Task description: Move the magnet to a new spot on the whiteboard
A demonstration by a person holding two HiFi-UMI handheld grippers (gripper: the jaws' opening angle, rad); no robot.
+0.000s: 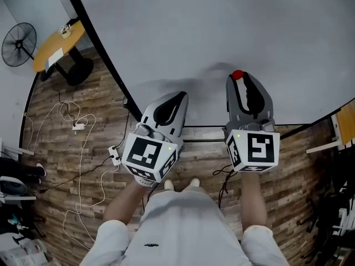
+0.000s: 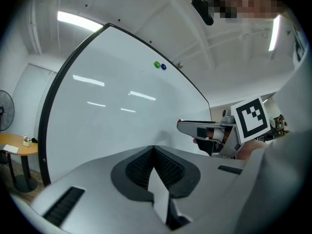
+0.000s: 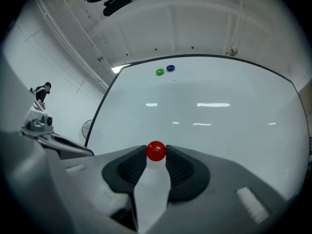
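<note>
At centre right of the head view, the right gripper (image 1: 239, 83) clamps the red magnet (image 3: 156, 150) between its jaw tips, with the pads pressing both sides, probably so it can be carried across the whiteboard (image 1: 222, 26). Whether the magnet touches the board cannot be told. This gripper points at the board, tilted slightly upward. Lower centre, the left gripper (image 1: 178, 97) hangs idle and level, its jaws together and empty.

Brightly and evenly lit from ceiling strip lights (image 2: 78, 19). Mirrored as white glare streaks on the whiteboard (image 3: 234, 145); soft grey shadows noted there in head view. Strongly barrel-distorted, with dark vignetted corners, in both gripper views. Mostly sharp.
</note>
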